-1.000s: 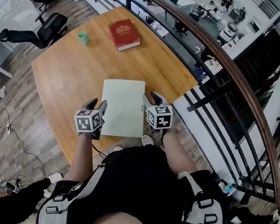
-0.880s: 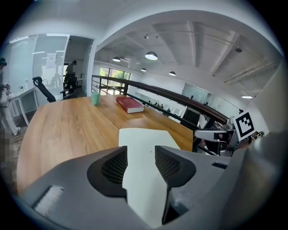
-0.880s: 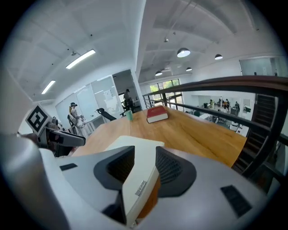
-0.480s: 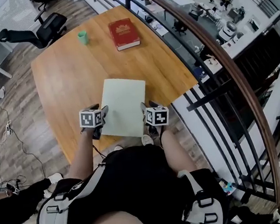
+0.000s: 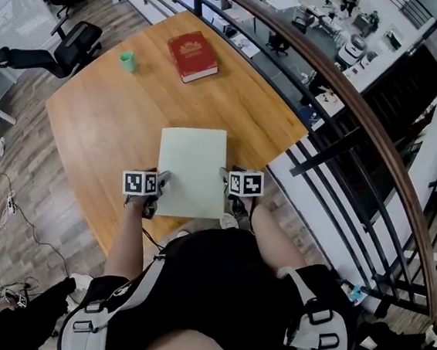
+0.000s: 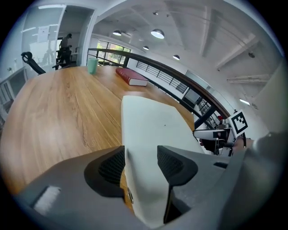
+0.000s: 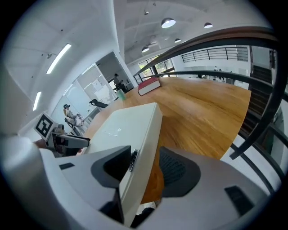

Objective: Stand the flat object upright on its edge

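Observation:
A pale, flat rectangular slab (image 5: 193,169) lies flat on the wooden table (image 5: 96,121), its near end at the table's front edge. My left gripper (image 5: 158,188) is at the slab's near left corner. In the left gripper view the slab (image 6: 153,130) runs between the jaws of the left gripper (image 6: 140,157), which are opening. My right gripper (image 5: 229,183) is at the near right corner. In the right gripper view the slab's edge (image 7: 135,134) stands between the opening jaws of the right gripper (image 7: 146,164), with wood showing between the slab and the right pad.
A red book (image 5: 192,54) and a green cup (image 5: 128,60) sit at the table's far end. A curved wooden handrail with dark bars (image 5: 333,80) runs close along the table's right side. An office chair (image 5: 58,47) stands beyond the far left corner.
Both grippers have drawn back along the slab's sides toward its near corners and the person. The slab still lies flat.

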A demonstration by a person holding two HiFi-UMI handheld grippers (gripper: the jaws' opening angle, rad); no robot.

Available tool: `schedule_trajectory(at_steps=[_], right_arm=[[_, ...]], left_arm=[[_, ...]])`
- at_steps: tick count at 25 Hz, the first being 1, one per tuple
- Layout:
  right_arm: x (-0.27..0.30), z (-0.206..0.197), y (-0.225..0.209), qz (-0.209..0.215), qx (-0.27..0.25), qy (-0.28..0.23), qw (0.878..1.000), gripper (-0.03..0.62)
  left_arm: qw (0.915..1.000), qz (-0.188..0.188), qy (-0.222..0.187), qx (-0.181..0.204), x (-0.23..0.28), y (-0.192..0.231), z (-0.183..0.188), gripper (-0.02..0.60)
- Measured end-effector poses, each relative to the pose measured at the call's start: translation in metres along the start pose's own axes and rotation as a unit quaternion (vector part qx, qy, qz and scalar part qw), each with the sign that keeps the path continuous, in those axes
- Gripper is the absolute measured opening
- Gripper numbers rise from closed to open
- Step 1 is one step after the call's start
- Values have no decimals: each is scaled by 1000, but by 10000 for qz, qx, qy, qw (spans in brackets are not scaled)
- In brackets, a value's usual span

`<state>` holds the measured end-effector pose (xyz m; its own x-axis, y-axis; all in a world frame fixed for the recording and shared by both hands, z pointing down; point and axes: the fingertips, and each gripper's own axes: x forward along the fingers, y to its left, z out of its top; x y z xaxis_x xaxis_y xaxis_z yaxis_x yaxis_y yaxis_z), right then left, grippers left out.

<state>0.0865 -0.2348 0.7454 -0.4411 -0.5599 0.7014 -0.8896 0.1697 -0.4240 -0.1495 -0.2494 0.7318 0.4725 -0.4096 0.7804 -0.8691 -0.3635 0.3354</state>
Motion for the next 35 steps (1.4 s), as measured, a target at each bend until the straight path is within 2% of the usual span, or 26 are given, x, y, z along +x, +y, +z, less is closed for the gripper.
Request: schedule_trajectory(at_steps=[5, 9, 11, 13, 16, 18, 20, 21, 23, 24, 29, 35], right_arm=[[5, -3, 0, 388, 628, 182, 9971, 178], [8, -5, -1, 570, 847, 450, 9938, 178], [11, -5, 0, 687, 1008, 596, 9907, 178], [13, -7, 0, 805, 1190, 727, 9870, 178], [13, -10, 0, 974, 1461, 895, 9804, 178], [15, -10, 2, 1140, 1616, 1006, 9751, 176], [17, -10, 4, 1315, 1620, 1127, 9715, 156], [17, -11, 5, 1375, 1545, 1187, 9711, 155], [18, -11, 5, 1441, 1390, 1290, 9712, 149], [18, -12, 6, 1461, 1350, 1328, 9710, 149], [20, -10, 5, 1511, 1285, 1430, 9696, 149], [19, -5, 4, 1454, 1072, 1523, 9717, 140]], left_arm=[[9984, -462, 101, -309, 5, 2, -2, 216], [9943, -829, 77, -664, 9, 3, 2, 230], [9927, -896, 85, -798, 13, 5, 5, 238], [9930, -880, 167, -768, 16, 6, 6, 244], [9932, -858, 363, -703, 19, 6, 3, 247], [9905, -949, 543, -839, 23, 8, 1, 252], [9824, -1151, 781, -1245, 29, 9, -4, 264], [9757, -1285, 881, -1538, 32, 9, -8, 274], [9622, -1532, 922, -2054, 34, 9, -15, 296], [9589, -1595, 867, -2181, 34, 9, -17, 301], [9634, -1529, 688, -2092, 34, 11, -14, 301], [9608, -1619, 865, -2079, 30, -1, -24, 301]])
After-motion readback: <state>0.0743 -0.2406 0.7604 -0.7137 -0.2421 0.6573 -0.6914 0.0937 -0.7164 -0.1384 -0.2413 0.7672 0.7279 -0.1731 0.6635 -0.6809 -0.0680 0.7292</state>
